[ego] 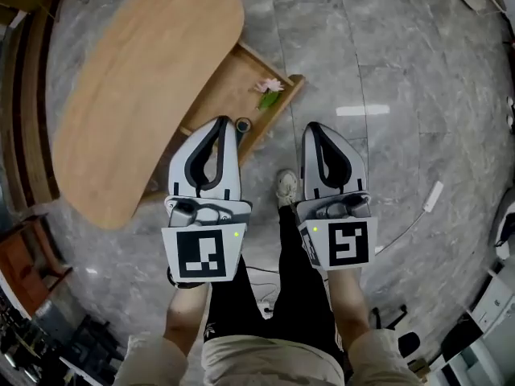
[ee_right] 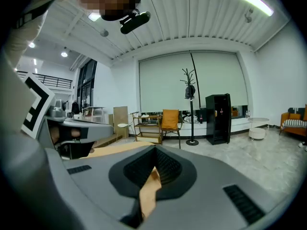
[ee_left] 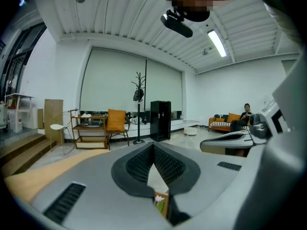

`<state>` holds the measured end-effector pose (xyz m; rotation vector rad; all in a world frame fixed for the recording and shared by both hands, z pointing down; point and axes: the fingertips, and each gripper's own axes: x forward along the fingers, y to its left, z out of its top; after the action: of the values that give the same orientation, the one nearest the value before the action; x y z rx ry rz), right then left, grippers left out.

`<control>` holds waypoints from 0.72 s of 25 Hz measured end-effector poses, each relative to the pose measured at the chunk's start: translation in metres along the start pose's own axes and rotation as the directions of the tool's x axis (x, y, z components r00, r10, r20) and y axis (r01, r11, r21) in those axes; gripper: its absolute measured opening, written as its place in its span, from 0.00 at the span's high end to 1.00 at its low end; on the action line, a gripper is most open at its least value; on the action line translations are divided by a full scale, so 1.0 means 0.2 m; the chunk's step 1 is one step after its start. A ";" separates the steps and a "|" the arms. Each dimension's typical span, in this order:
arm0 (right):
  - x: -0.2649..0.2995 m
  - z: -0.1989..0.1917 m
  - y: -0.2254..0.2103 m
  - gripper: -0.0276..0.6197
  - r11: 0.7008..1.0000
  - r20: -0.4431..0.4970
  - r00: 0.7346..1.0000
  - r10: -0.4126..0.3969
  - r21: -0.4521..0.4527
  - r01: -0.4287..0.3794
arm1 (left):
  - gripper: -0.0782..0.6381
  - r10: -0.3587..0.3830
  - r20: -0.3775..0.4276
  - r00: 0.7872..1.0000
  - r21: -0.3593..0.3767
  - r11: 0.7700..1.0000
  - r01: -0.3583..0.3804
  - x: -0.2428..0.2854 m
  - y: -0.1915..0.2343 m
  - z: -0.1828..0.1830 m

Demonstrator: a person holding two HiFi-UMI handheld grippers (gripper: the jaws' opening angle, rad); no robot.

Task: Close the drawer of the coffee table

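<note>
The oval wooden coffee table (ego: pixel 137 87) fills the upper left of the head view. Its drawer (ego: pixel 229 95) stands pulled out toward the lower right, with a pink flower (ego: pixel 269 87) and a small dark round thing (ego: pixel 243 125) inside. My left gripper (ego: pixel 228 122) hangs over the drawer's near end, shut and empty. To the right of the drawer, over the floor, my right gripper (ego: pixel 312 127) is shut too and holds nothing. Below the closed jaws of the left gripper (ee_left: pixel 154 147) the flower (ee_left: pixel 159 202) peeks through. Below the right gripper (ee_right: pixel 154 150) only the drawer's wood (ee_right: pixel 149 188) shows.
The person's shoe (ego: pixel 286 187) and dark trouser legs stand on the grey marble floor between the grippers. A white power strip (ego: pixel 433 196) with its cable lies to the right. Far across the room are a black cabinet (ee_left: pixel 160 120), a shelf and an orange chair (ee_right: pixel 170 120).
</note>
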<state>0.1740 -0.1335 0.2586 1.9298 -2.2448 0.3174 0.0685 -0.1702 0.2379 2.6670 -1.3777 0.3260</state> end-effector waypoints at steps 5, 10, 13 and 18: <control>0.00 -0.49 -0.01 0.95 0.999 -0.110 0.993 0.042 0.014 -0.040 | 0.88 -0.002 -0.089 0.996 -0.027 1.000 -0.001 0.08 -0.11 -0.46; -0.05 -0.81 -0.02 0.95 0.996 -0.200 0.977 0.079 0.044 -0.071 | 0.88 0.032 -0.168 0.985 -0.038 0.999 -0.039 0.08 -0.18 -0.78; -0.06 -0.89 -0.03 0.95 0.995 -0.220 0.972 0.083 0.068 -0.070 | 0.88 0.039 -0.193 0.980 -0.059 0.997 -0.051 0.07 -0.22 -0.87; -0.03 -0.87 -0.05 0.95 0.994 -0.211 0.973 0.095 0.065 -0.083 | 0.88 0.025 -0.211 0.977 -0.035 0.999 -0.034 0.10 -0.25 -0.90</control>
<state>0.1827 -0.0837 0.4247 1.7300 -2.2052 0.5767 0.0961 -0.1193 0.4166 2.4985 -1.3450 0.5609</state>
